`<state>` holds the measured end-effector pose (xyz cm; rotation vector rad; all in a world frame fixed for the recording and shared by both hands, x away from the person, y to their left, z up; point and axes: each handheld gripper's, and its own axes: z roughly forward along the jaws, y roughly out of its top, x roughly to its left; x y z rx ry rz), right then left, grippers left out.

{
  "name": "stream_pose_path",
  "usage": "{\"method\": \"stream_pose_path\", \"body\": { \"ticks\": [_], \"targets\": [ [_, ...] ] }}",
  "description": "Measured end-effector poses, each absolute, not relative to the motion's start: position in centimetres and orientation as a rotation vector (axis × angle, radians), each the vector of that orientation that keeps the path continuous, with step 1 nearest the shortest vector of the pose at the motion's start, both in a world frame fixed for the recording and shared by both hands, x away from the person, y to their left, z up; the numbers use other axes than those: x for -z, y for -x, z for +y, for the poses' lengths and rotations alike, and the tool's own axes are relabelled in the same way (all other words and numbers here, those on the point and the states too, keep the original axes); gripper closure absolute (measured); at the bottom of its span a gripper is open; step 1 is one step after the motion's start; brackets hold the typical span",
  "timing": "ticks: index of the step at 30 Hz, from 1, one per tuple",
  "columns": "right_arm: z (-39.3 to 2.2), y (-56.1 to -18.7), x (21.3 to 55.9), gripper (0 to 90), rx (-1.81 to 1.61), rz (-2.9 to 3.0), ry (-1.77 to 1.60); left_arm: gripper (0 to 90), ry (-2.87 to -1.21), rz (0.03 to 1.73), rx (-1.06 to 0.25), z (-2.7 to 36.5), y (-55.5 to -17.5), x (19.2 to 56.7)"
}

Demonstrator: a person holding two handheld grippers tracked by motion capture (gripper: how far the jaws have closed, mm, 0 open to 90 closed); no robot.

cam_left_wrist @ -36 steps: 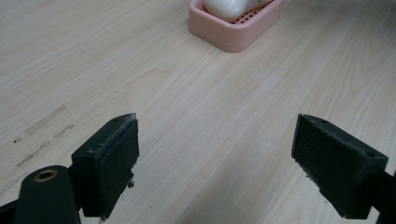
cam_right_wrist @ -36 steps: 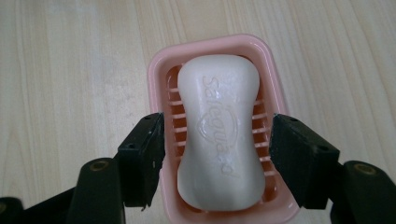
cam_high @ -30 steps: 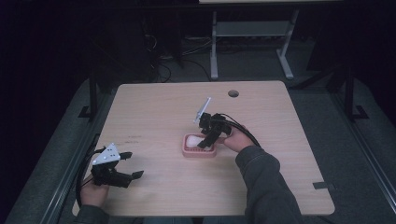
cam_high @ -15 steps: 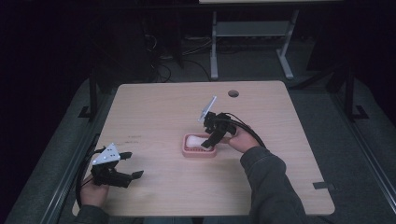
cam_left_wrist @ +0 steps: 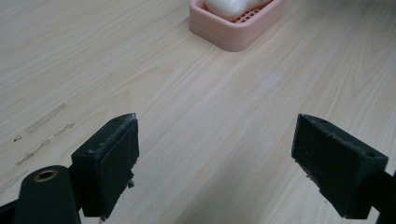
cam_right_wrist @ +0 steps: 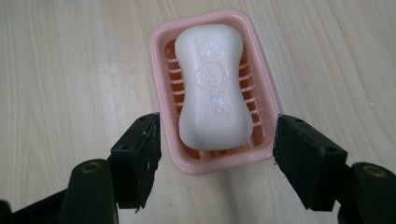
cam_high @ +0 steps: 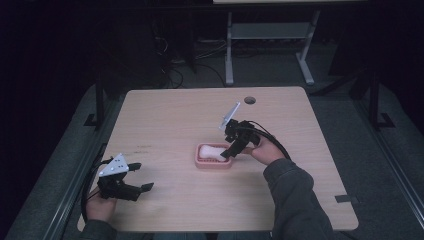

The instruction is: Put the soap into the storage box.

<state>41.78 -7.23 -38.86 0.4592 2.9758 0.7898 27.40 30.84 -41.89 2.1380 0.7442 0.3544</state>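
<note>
The right claw [cam_right_wrist: 217, 154] stands with its jaws apart, one on each long side of the pink soap dish [cam_right_wrist: 161, 60] at the end nearest the camera, in the middle of the right gripper view. The jaws look very close to the dish walls, but whether they touch cannot be told.

If this claw closes here, it would probably grip only the near end of the dish. The far end could then sag or swing when lifted, and the white soap bar [cam_right_wrist: 214, 88] could slide toward the lower edge or tip out. A hard squeeze might also bend the thin plastic walls, or the smooth rim could slip from the pads. If one jaw meets the dish first, the dish is likely to skate across the table [cam_high: 165, 120].

The dish holds one thing: the soap bar, lying flat and lengthwise on the slotted floor, with embossed lettering on top. In the high view the dish sits at the centre of the table.

The left claw [cam_high: 139, 176] rests at the lower left of the high view, jaws wide apart and holding nothing, well apart from the dish, which shows at the top of the left gripper view.
</note>
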Motion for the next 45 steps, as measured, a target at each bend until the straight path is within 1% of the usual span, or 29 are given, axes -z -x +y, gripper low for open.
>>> {"method": "stream_pose_path", "body": {
  "ticks": [45],
  "targets": [
    [-10.5,-40.7,39.2,28.1,-0.800,2.969,-0.554,14.8,-2.142,0.743,-0.354,30.8,-27.4,41.9]
  ]
}}
